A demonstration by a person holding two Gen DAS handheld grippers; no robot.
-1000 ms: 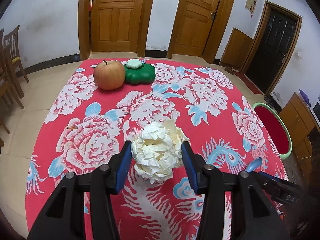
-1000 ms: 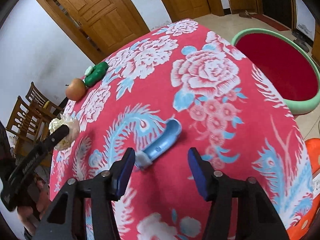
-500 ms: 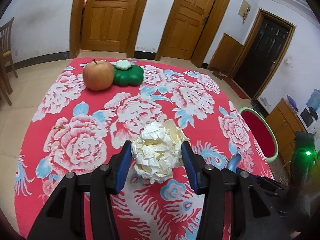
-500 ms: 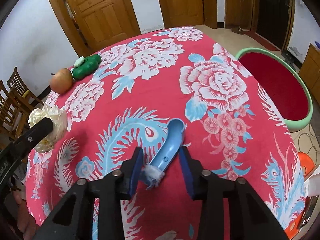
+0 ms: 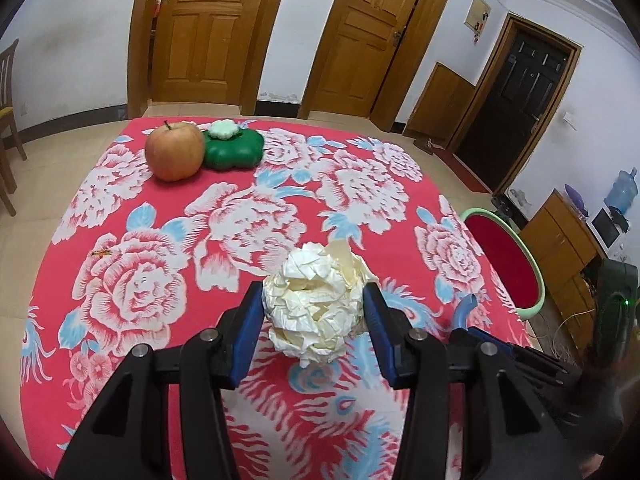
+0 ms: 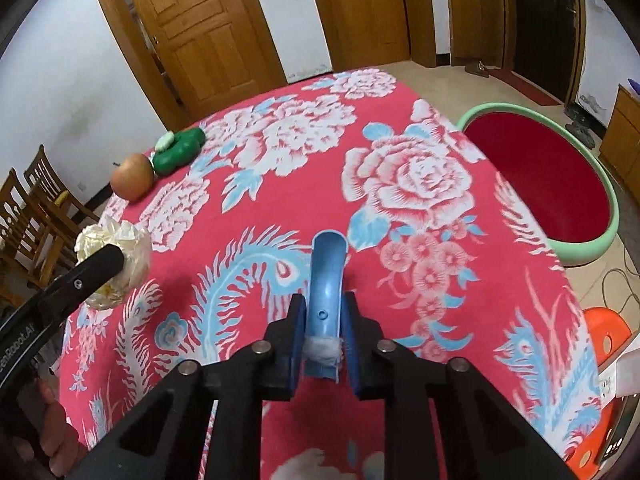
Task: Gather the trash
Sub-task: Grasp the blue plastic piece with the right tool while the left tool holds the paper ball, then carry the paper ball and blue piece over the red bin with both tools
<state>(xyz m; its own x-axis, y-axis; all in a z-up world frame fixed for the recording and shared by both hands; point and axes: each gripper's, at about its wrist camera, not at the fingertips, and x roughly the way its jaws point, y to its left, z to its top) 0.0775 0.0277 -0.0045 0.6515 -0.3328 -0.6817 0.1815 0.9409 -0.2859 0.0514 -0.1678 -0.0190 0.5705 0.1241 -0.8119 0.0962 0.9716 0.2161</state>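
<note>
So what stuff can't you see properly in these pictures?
- Underside of the crumpled paper ball, left wrist view: hidden by its own bulk, and its sides by the blue fingers.
- Near end of the blue plastic piece, right wrist view: hidden between the closing right gripper.
- Bottom of the red tub: cut off by the table edge.
- Small brown scrap on the cloth: too small to identify.
</note>
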